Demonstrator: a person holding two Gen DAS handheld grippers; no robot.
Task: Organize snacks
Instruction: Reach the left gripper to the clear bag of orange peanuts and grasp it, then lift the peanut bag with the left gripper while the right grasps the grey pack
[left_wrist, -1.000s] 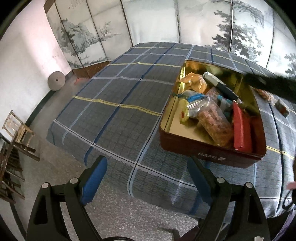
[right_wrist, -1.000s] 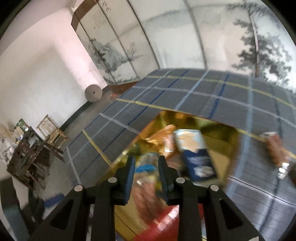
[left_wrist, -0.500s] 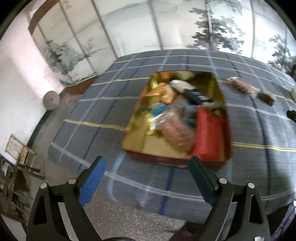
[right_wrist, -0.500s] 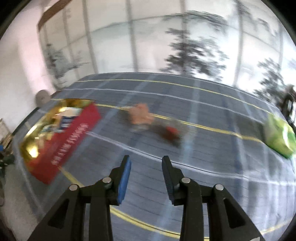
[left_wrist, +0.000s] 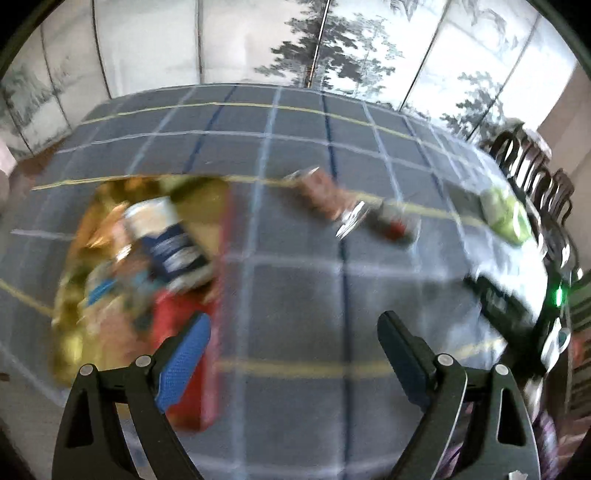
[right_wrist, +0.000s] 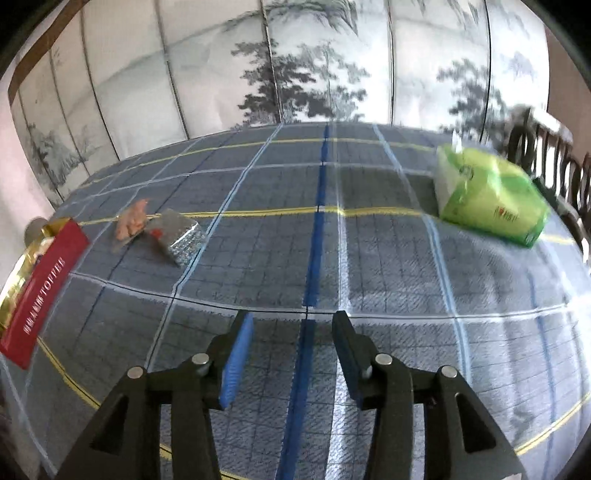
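A red tin with a gold inside (left_wrist: 218, 258) lies on the left, full of snack packs; its red side (right_wrist: 40, 291) shows at the left edge of the right wrist view. Two loose snacks lie on the checked cloth: a clear pink-brown packet (left_wrist: 321, 194) (right_wrist: 131, 221) and a silver packet (left_wrist: 391, 221) (right_wrist: 181, 236). My left gripper (left_wrist: 291, 332) is open wide over the cloth beside the tin, nothing in it. My right gripper (right_wrist: 293, 332) has its jaws opening over bare cloth, with nothing between them.
A green pack of tissues (right_wrist: 487, 192) (left_wrist: 504, 214) lies at the far right of the table. Dark wooden chairs (left_wrist: 532, 173) stand past the right edge. A painted folding screen (right_wrist: 295, 66) closes off the back. A dark device with a green light (left_wrist: 554, 295) shows at the right.
Both views swung right, from the tin toward the loose snacks and tissue pack. The right gripper left the tin and its jaws have spread. The left gripper stays wide.
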